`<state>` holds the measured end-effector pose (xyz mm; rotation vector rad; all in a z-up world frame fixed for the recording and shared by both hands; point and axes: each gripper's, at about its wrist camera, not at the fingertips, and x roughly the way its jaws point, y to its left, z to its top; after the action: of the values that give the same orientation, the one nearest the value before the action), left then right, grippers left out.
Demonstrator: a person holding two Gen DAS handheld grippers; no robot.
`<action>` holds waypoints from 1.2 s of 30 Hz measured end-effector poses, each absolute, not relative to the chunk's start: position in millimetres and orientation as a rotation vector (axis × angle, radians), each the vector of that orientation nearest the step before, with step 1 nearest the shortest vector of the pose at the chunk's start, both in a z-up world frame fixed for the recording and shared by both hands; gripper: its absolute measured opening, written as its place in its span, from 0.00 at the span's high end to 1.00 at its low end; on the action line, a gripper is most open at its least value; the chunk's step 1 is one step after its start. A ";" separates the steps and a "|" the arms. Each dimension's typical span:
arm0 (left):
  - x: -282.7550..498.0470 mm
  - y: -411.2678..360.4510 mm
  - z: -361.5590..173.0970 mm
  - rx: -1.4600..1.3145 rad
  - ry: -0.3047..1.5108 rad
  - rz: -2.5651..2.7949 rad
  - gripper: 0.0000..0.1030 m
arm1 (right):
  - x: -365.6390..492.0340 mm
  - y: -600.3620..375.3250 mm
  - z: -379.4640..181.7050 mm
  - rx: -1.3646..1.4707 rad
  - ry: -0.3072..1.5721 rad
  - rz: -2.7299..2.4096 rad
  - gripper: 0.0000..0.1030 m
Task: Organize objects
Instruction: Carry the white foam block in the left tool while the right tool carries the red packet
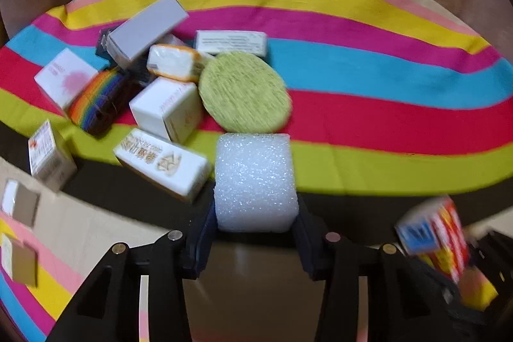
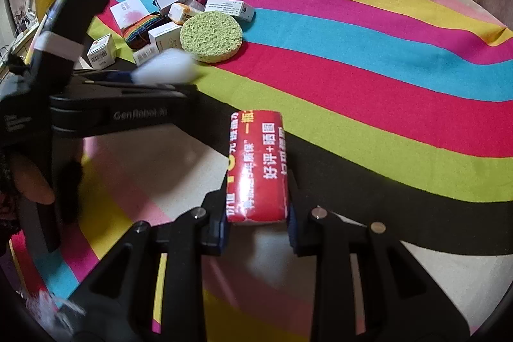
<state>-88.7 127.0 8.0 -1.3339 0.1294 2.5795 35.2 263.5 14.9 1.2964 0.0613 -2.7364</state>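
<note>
- The right gripper (image 2: 258,221) held a red box (image 2: 257,165) between its jaws, clenched on its two sides; white and yellow Chinese print ran along the box, with "好评+晒图" legible.
- The left gripper (image 1: 256,226) had its jaws closed on a white foam block (image 1: 255,181), above the near edge of the striped cloth (image 1: 384,104) that covered the worktop.
- In the right wrist view, the left gripper's black body carried the words "GenRobot.AI", and the foam block (image 2: 165,71) showed blurred at its tip.
- A round green sponge (image 1: 244,92) lay on the cloth just beyond the foam block, touching a pile of small boxes.
- The pile held a grey box (image 1: 146,31), a white box with a pink blot (image 1: 65,80), an orange-edged packet (image 1: 174,62), a rainbow-striped item (image 1: 97,100), a white box with gold Chinese characters (image 1: 162,164) too blurred to read, and a white box with fine print (image 1: 231,42).
- A box with a barcode (image 2: 102,51) stood at the cloth's edge, apart from the pile.
</note>
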 end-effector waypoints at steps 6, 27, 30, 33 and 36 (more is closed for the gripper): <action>-8.8 85.9 7.1 -1.248 0.131 2.596 0.56 | 35.2 263.5 15.6 1.291 0.019 -2.727 0.68; -10.6 58.8 7.5 -1.277 0.083 2.683 0.55 | 28.8 255.4 13.8 1.306 0.043 -2.783 0.69; -10.7 60.3 7.4 -1.280 0.098 2.686 0.55 | 28.9 254.1 13.5 1.307 0.056 -2.785 0.69; -11.4 59.8 7.2 -1.280 0.092 2.685 0.55 | 27.7 254.3 13.9 1.309 0.049 -2.784 0.69; -11.0 59.4 6.8 -1.278 0.094 2.686 0.55 | 27.6 253.7 14.0 1.311 0.061 -2.787 0.69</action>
<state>-11.0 59.4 6.8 -1.2780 0.0938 2.6859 27.6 253.7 14.0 1.3113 0.0611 -2.7873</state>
